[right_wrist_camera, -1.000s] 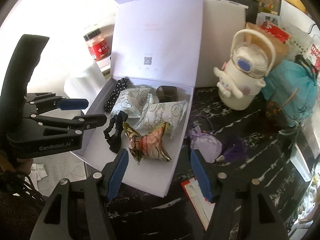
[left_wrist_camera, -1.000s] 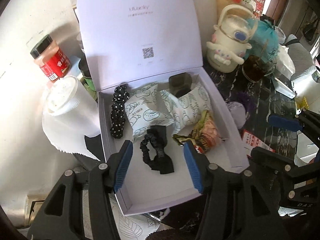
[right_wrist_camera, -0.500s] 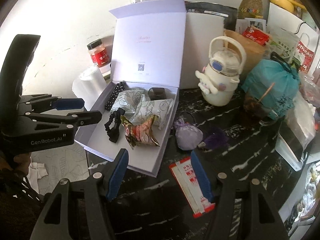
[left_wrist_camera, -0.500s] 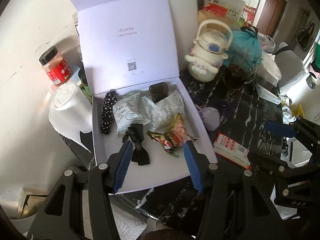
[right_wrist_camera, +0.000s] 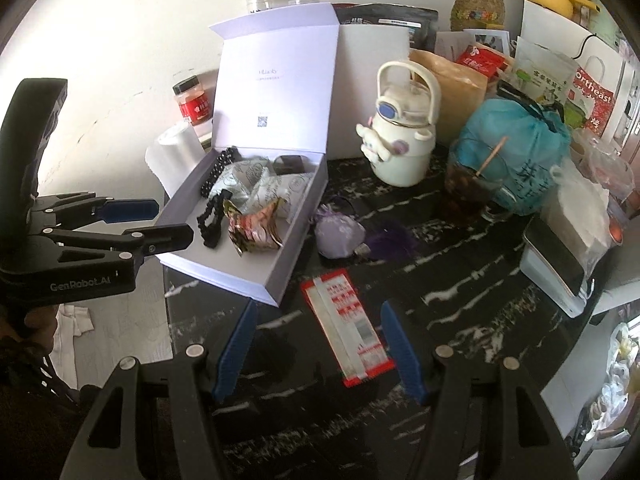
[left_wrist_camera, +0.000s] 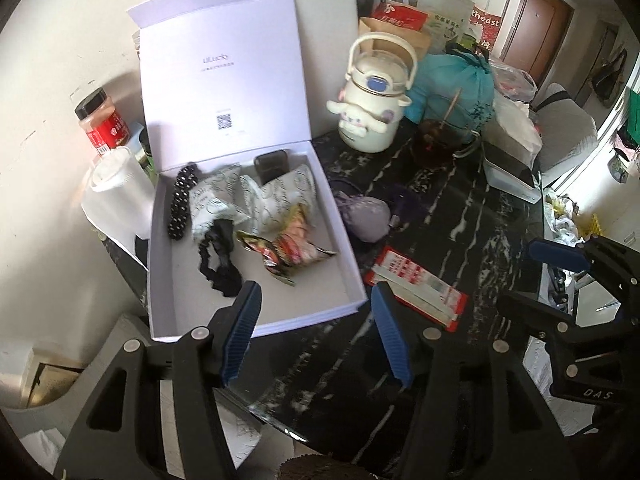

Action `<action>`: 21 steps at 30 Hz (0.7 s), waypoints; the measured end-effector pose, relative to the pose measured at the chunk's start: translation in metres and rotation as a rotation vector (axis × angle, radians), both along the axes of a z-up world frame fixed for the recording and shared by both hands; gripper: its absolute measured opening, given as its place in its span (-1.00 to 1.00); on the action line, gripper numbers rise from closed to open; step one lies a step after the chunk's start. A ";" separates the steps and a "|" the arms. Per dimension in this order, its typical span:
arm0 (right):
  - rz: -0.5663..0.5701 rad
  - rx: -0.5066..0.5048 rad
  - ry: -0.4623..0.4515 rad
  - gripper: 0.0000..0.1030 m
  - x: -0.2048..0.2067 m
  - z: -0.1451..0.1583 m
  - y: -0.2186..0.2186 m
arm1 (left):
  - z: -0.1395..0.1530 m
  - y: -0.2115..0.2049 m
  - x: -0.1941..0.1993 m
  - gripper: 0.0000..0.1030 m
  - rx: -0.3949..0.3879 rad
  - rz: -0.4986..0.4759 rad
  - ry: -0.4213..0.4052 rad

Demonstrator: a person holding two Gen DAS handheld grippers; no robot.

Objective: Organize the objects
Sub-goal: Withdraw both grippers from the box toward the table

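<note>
Both grippers, left [left_wrist_camera: 316, 334] and right [right_wrist_camera: 318, 350], fingers apart, empty. Box [right_wrist_camera: 280, 276] far left on worktop [right_wrist_camera: 460, 312]; pouch [right_wrist_camera: 340, 232], red packet [right_wrist_camera: 348, 330] outside. We'd pinch pouch mid-body first.

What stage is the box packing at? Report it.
Done: scrunchies, white packets and snack bag lie in the open box. In hand: nothing; left tongs and right tongs are open. Left: purple pouch and red packet on the table.
</note>
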State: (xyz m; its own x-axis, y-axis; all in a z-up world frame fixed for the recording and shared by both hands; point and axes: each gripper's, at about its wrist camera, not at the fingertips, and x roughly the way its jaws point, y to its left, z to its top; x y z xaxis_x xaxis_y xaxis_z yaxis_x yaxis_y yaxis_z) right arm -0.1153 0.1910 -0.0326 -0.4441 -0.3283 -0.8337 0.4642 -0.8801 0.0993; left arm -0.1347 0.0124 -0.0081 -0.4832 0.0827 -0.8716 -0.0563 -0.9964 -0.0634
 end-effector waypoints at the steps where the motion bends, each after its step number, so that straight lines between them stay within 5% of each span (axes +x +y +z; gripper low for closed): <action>1: 0.003 0.000 -0.002 0.26 0.001 0.000 0.005 | 0.000 0.005 0.002 0.08 0.003 0.003 -0.002; 21: 0.104 0.003 -0.051 0.26 -0.018 -0.044 0.083 | -0.052 0.094 0.016 0.08 0.091 0.096 -0.042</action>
